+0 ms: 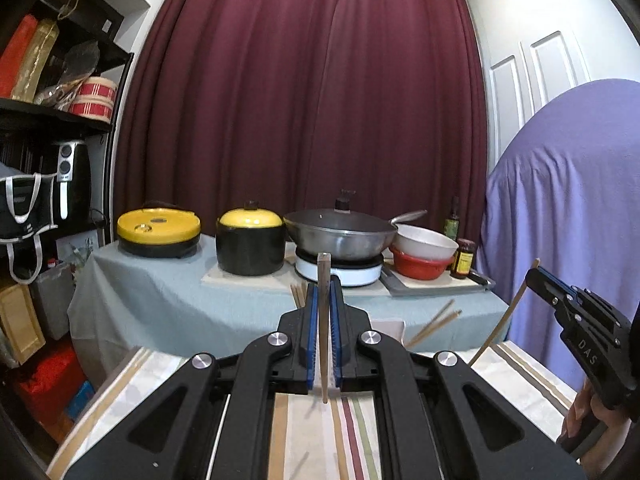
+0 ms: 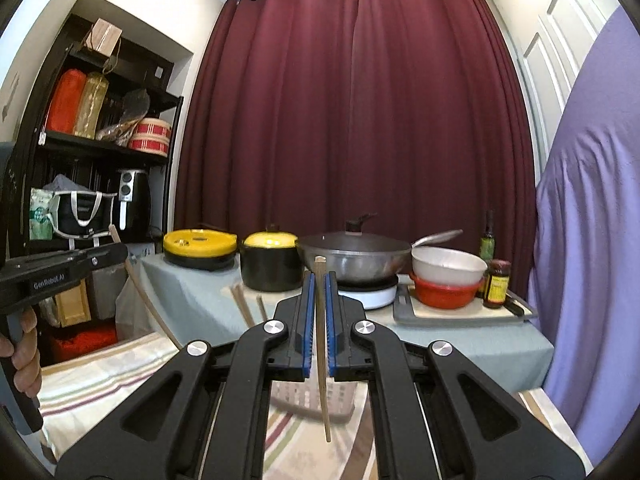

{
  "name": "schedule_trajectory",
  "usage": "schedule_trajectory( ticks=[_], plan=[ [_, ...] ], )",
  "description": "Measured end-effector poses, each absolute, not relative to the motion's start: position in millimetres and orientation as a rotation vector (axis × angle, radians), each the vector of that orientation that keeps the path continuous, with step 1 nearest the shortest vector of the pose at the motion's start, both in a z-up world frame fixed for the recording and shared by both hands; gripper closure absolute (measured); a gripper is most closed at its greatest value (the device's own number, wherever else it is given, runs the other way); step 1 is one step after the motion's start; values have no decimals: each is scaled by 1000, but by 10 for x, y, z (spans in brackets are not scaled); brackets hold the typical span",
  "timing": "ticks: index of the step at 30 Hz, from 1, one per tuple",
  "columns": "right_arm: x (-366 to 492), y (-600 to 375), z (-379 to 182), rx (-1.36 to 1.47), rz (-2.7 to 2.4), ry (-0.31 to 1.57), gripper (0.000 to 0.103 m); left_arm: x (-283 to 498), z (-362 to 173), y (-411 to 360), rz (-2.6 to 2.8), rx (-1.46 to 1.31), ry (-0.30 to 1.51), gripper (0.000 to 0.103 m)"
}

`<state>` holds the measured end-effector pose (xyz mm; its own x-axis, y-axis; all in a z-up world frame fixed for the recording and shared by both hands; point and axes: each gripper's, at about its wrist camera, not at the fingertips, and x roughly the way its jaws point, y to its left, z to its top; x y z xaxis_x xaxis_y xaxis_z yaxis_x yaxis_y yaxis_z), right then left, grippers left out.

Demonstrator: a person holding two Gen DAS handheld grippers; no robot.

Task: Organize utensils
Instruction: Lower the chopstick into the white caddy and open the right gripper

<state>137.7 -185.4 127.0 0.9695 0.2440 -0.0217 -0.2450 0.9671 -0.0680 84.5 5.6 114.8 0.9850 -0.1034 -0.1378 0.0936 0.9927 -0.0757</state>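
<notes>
Both grippers are held above a striped cloth (image 1: 352, 440), and each is clamped on a single wooden chopstick. Seen from its own camera, the left gripper (image 1: 324, 280) has its blue-padded fingers (image 1: 313, 332) pressed narrow against a chopstick (image 1: 323, 320) that stands almost upright: the squared thick end pokes up above the fingertips and the thin end hangs down toward the cloth. From the right wrist view the same gripper (image 2: 120, 252) shows at the left edge, with its chopstick slanting down and to the right.

Closed just as narrowly, the right gripper (image 2: 319, 280) holds its own chopstick (image 2: 321, 352), whose long axis is also close to vertical, thick end up, with the lower tip leaning a little to the right. That tip hangs over a pale slotted basket (image 2: 304, 400) lying on the cloth below the fingers. In the left wrist view this gripper (image 1: 534, 276) appears at the right, its chopstick running diagonally down-left.

More loose chopsticks (image 2: 242, 304) stick up at an angle between the grippers and the table (image 1: 160, 300) behind, which is covered in a pale blue-grey cloth and carries two yellow-lidded pots (image 1: 250, 244), a lidded wok (image 1: 340, 236) and stacked bowls (image 1: 424, 256).
</notes>
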Motion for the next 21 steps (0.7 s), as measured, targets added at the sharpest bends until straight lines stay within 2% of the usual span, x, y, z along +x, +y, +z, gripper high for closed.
schedule_trajectory(
  ticks=[21],
  plan=[
    [2241,-1823,1478,-64,258,-56,97,1610,1471,78,-105,-75,83,96]
  ],
)
